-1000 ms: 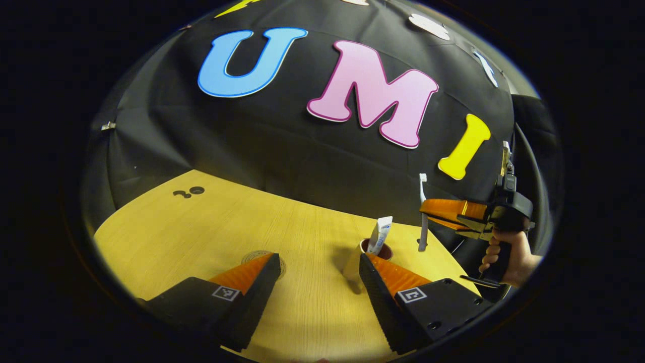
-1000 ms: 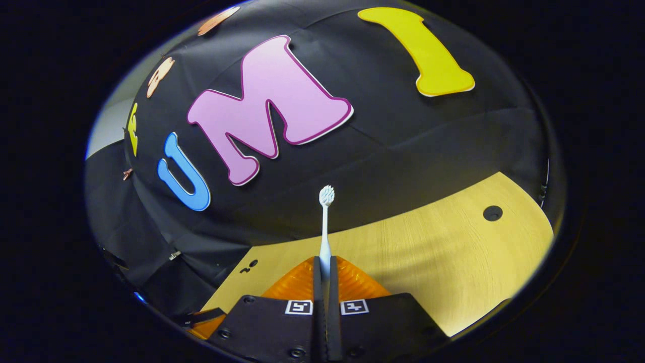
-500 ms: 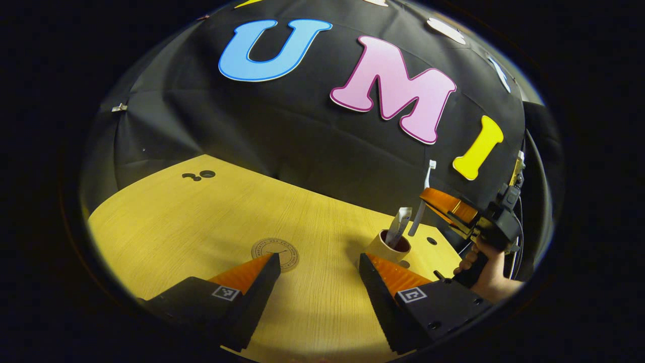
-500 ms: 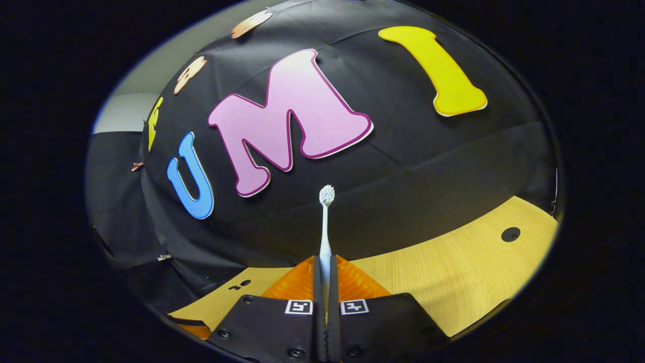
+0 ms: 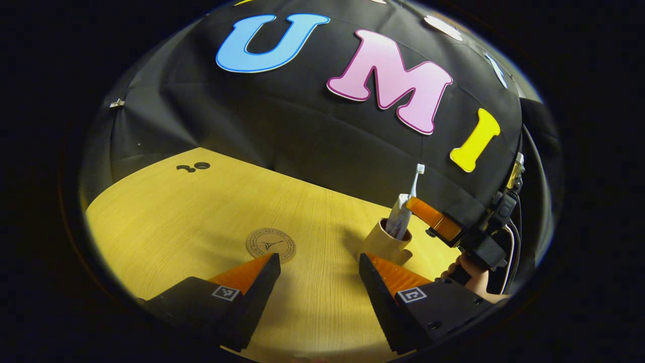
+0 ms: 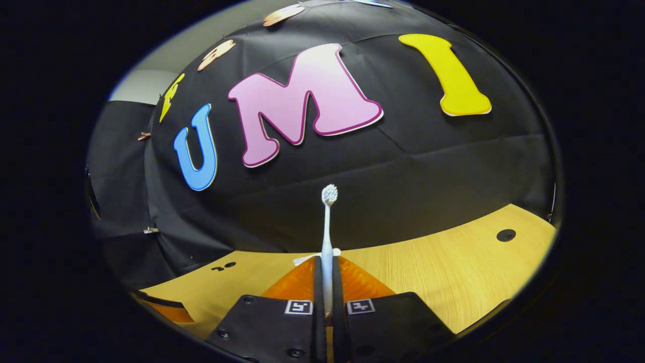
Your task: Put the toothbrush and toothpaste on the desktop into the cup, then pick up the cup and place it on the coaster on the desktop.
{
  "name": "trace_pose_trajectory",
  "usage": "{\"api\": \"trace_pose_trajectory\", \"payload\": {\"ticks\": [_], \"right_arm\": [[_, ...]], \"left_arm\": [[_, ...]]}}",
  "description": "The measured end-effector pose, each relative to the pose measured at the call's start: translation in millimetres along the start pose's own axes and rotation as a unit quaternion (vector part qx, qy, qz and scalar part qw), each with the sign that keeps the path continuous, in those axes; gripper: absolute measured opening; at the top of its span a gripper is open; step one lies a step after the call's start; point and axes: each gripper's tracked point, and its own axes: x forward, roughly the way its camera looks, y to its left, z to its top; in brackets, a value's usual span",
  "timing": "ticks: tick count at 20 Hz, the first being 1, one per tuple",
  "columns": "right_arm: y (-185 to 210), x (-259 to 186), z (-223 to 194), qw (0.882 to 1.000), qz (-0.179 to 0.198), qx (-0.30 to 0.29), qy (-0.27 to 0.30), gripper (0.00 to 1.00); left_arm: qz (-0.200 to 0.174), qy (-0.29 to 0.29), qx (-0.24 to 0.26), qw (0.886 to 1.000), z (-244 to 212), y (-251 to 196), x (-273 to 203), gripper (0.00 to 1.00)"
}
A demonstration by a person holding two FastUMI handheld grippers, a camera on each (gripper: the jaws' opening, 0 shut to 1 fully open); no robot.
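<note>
left gripper view: a slim white toothbrush (image 5: 416,177), bristle head uppermost and nearly upright, stands with its lower end inside the beige cup (image 5: 384,243), close beside a white toothpaste (image 5: 399,218) tube with blue print too small to read. the cup rests on the yellow wood-grain tabletop (image 5: 191,217), near its far right edge. the right claw (image 5: 414,205), orange-fingered and held by a hand (image 5: 466,275), is clenched on the toothbrush handle just above the cup rim. a round tan coaster (image 5: 270,244) with a dark ring of illegible lettering and a small emblem lies flat, apart from the cup on its left. the left claw (image 5: 317,267) hangs released above the tabletop, fingers spread wide, nothing between them.

right gripper view: the right claw (image 6: 327,275) grips the toothbrush (image 6: 327,222) between both fingers; square markers sit on the finger bodies.
</note>
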Motion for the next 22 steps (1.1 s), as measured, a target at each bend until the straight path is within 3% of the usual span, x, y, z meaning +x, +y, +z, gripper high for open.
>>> {"api": "trace_pose_trajectory", "payload": {"ticks": [2,3,4,6,7,9,12,18,22], "right_arm": [[3.7,-8.2,9.8,1.0,0.004,-0.006,-0.009,0.36],[3.2,-13.4,14.4,1.0,0.002,-0.013,-0.009,0.63],[3.6,-18.0,18.1,1.0,0.0,-0.017,-0.007,0.79],[0.6,-26.4,25.6,1.0,-0.006,-0.019,0.003,0.78],[-0.9,-31.9,28.3,1.0,-0.012,-0.019,0.01,0.88],[-3.2,-40.3,29.2,0.999,-0.021,-0.023,0.029,0.98],[-12.6,-52.3,31.4,0.996,-0.048,-0.039,0.063,0.98],[-17.6,-66.5,28.2,0.985,-0.084,-0.016,0.152,0.98],[-16.9,-65.6,5.4,0.966,-0.092,0.012,0.24,0.97]], "left_arm": [[-0.001,0.003,0.003,1.0,-2.1,-2.7,-1.1,0.98],[-0.002,0.004,0.005,1.0,-2.5,-4.4,-2.7,0.97],[-0.002,0.005,0.006,1.0,-1.9,-6.4,-3.9,0.97],[-0.002,0.004,0.004,1.0,0.3,-10.4,-7.5,0.97],[-0.001,0.003,0.002,1.0,1.3,-12.0,-9.3,0.98],[0.004,0.002,0.002,1.0,3.2,-12.3,-15.8,0.98],[0.015,0.003,-0.001,1.0,4.3,-8.5,-29.9,0.98],[0.048,0.015,-0.003,0.999,0.2,10.8,-63.3,0.97],[0.072,0.025,-0.019,0.997,-1.1,23.4,-79.7,0.98]]}}
